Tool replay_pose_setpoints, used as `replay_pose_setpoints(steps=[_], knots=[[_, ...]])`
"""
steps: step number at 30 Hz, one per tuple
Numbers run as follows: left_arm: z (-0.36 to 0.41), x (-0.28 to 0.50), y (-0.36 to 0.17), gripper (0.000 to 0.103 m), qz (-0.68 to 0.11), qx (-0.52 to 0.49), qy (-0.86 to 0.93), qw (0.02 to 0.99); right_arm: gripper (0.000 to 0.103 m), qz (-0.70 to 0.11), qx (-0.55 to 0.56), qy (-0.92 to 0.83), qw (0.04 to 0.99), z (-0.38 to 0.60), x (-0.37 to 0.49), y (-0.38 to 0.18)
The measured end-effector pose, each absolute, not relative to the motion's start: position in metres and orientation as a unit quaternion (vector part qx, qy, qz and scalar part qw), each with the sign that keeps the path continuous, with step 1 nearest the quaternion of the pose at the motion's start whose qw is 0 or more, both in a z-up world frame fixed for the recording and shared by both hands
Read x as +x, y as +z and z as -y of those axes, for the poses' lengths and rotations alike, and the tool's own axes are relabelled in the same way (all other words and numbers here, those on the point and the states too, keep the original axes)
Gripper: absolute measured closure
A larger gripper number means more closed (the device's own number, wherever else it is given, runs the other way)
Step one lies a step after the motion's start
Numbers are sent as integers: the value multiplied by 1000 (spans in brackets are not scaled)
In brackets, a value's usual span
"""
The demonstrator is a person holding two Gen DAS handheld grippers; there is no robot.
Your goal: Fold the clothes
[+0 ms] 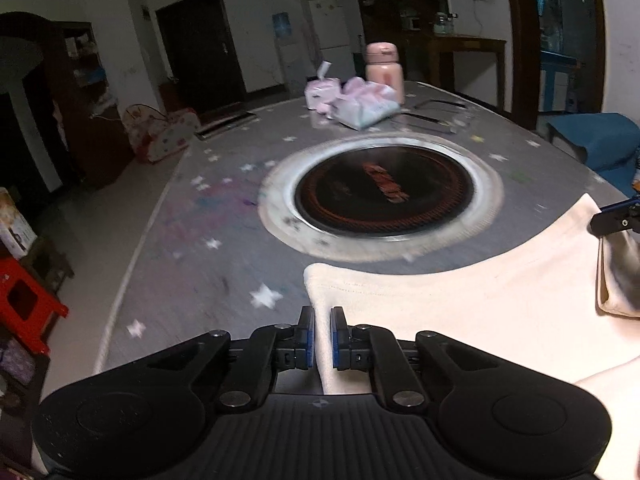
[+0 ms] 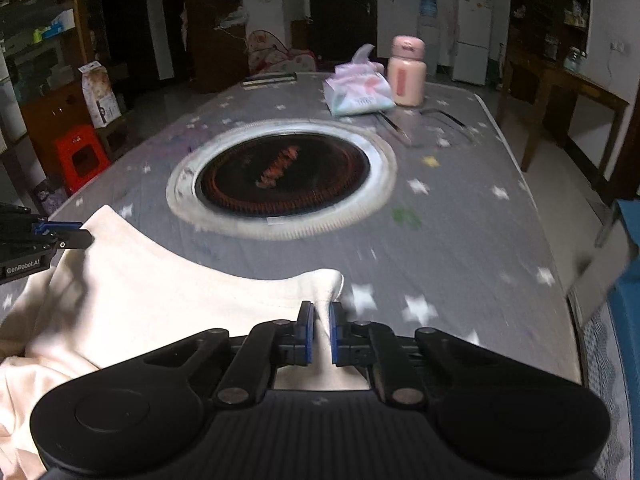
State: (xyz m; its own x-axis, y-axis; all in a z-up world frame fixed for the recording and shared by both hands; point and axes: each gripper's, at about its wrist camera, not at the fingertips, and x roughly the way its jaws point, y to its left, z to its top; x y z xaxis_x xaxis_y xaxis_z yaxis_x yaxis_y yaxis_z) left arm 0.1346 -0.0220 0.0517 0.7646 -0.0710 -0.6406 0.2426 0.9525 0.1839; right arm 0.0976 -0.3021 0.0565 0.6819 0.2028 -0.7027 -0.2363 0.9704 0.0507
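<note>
Left wrist view: the left gripper (image 1: 322, 334) fills the bottom centre of the frame, angled downward over a grey star-print table (image 1: 192, 240). Its blue-padded jaws stand nearly closed, clenched on the near-left corner of a cream garment (image 1: 460, 300), whose cloth runs up between the pads. The garment spreads from lower centre to the right edge, lying just below the round built-in cooktop (image 1: 384, 196) at mid-frame. At the right edge the right gripper (image 1: 612, 220) pinches the garment's other corner, the cloth lifted there. A tissue pack (image 1: 360, 102) and pink bottle (image 1: 384, 66) stand close together at upper centre.

Right wrist view: the right gripper (image 2: 321, 334) sits at bottom centre, tilted downward, jaws nearly together and grasping a bunched corner of the cream garment (image 2: 160, 292), which peaks just above the pads. The cloth stretches toward the left edge, where the left gripper (image 2: 76, 238) grips its far corner. The cooktop (image 2: 280, 178) lies above the garment; the tissue pack (image 2: 358, 94) and pink bottle (image 2: 407, 72) sit at upper right of centre.
</note>
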Motion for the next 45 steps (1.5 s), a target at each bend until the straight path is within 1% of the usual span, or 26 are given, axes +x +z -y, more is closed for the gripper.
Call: replay_pose_setpoints(steps=[5,6,9,10,11,15,20,23,25,26,27,30,33,34,35,36,38,40,45], knots=[[14,168,45,94,-347,130,-68,926,96,-382,-32,126,915,288,138,51],[13,173,41,91,-353,132,-66,924,96,-384,-34,123,914,286,145,49],[14,176,35,89,-360,146,-59,919,93,-391,-42,124,911,282,154,44],[14,176,34,88,-361,151,-57,919,88,-389,-46,126,911,281,154,45],[14,175,34,87,-359,152,-59,919,87,-385,-52,127,913,280,151,47],[22,164,44,87,-343,154,-81,923,87,-366,-71,163,914,270,122,62],[39,160,39,87,-355,160,-124,913,84,-359,-95,265,890,242,67,75],[47,162,33,87,-367,160,-141,906,77,-363,-121,328,864,217,32,72],[45,163,30,87,-371,155,-140,905,75,-365,-136,363,847,202,14,69],[43,164,30,87,-374,149,-141,904,71,-366,-143,375,840,194,7,67],[40,164,29,87,-377,141,-142,904,68,-366,-153,381,835,187,2,63],[32,166,27,87,-385,126,-144,903,67,-347,-203,371,837,169,-7,50],[26,169,22,85,-389,117,-147,902,68,-334,-240,357,839,157,-6,37],[23,170,22,85,-390,111,-149,902,73,-334,-238,360,838,155,-6,35],[21,170,22,85,-391,104,-151,902,85,-334,-236,366,836,154,-7,35],[19,172,22,84,-393,98,-152,902,91,-333,-235,371,834,155,-8,36],[17,173,23,82,-394,94,-151,902,98,-330,-233,380,832,156,-11,38],[16,173,23,80,-393,93,-149,903,98,-329,-234,386,829,159,-17,40],[16,174,22,78,-389,94,-146,905,99,-342,-230,420,809,165,-41,48]])
